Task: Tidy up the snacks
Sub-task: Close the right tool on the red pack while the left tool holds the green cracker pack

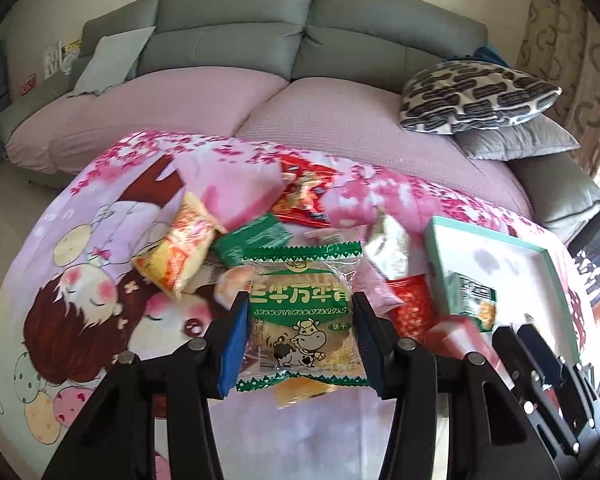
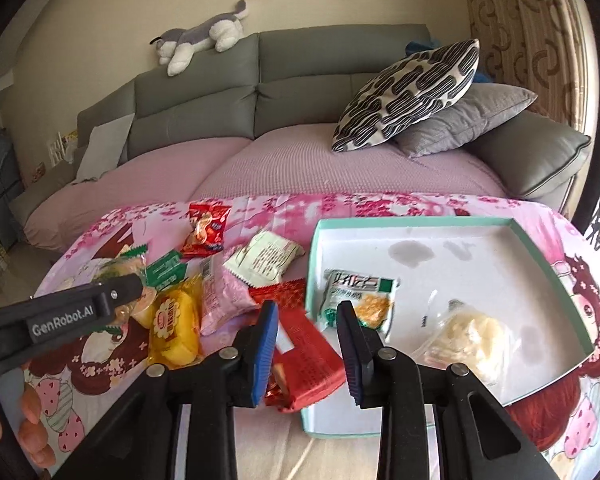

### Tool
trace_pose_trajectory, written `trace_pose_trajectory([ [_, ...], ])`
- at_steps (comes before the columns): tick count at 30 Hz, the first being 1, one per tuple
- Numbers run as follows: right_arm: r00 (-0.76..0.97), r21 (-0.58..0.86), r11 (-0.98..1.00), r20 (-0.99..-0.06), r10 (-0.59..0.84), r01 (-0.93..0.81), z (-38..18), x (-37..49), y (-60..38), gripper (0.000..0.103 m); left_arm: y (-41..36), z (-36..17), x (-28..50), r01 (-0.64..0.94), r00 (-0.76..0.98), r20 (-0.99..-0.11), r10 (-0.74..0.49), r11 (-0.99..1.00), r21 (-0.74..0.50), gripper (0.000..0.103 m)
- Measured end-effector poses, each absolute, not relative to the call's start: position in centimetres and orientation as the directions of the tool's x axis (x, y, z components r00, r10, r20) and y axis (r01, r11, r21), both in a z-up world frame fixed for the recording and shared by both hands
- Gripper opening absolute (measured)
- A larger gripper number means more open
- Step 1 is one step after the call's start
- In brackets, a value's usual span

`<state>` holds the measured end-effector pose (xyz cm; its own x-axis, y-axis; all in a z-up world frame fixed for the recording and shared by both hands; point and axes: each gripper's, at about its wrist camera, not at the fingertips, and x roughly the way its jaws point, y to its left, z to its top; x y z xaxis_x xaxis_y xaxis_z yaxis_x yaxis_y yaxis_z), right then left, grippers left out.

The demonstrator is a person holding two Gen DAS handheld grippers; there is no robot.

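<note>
Your left gripper point(image 1: 300, 312) clamps a packet; your right gripper point(image 2: 308, 332) grips another; both tilt downward.

A grey sofa point(image 2: 284, 92) fills the background; a plush dog point(image 2: 198, 38) lies on its backrest, and a patterned cushion point(image 2: 410, 94) leans on a grey cushion point(image 2: 466, 120) at its right end.

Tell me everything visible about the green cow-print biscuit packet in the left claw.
The biscuit packet is a clear plastic wrapper with green zigzag-sealed ends, a green band of lettering and a cartoon cow; pale round biscuits show through. It faces the left wrist camera upright, its side edges pinched between the blue pads of the left claw, lifted above the pink cartoon cloth.
</note>
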<state>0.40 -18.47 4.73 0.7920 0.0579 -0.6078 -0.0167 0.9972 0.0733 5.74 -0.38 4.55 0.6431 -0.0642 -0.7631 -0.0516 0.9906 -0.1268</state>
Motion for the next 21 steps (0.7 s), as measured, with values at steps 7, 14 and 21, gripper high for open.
trace_pose_trajectory([
  [7,0.771,0.088,0.996,-0.635,0.054,0.003,4.2,0.5,-20.7,0.032,-3.0,4.1,6.3,0.011,0.623,-0.776,-0.103,0.992,-0.123,0.052],
  [14,0.731,0.120,0.990,-0.670,0.132,-0.069,2.9,0.7,-19.4,0.033,-1.3,1.8,6.3,-0.056,0.553,-0.832,-0.047,0.994,-0.093,0.052],
  [21,0.705,0.087,0.987,-0.691,0.159,-0.137,2.1,0.9,-17.1,0.059,1.0,1.3,5.9,-0.104,0.540,-0.841,-0.029,0.989,-0.101,0.052],
])
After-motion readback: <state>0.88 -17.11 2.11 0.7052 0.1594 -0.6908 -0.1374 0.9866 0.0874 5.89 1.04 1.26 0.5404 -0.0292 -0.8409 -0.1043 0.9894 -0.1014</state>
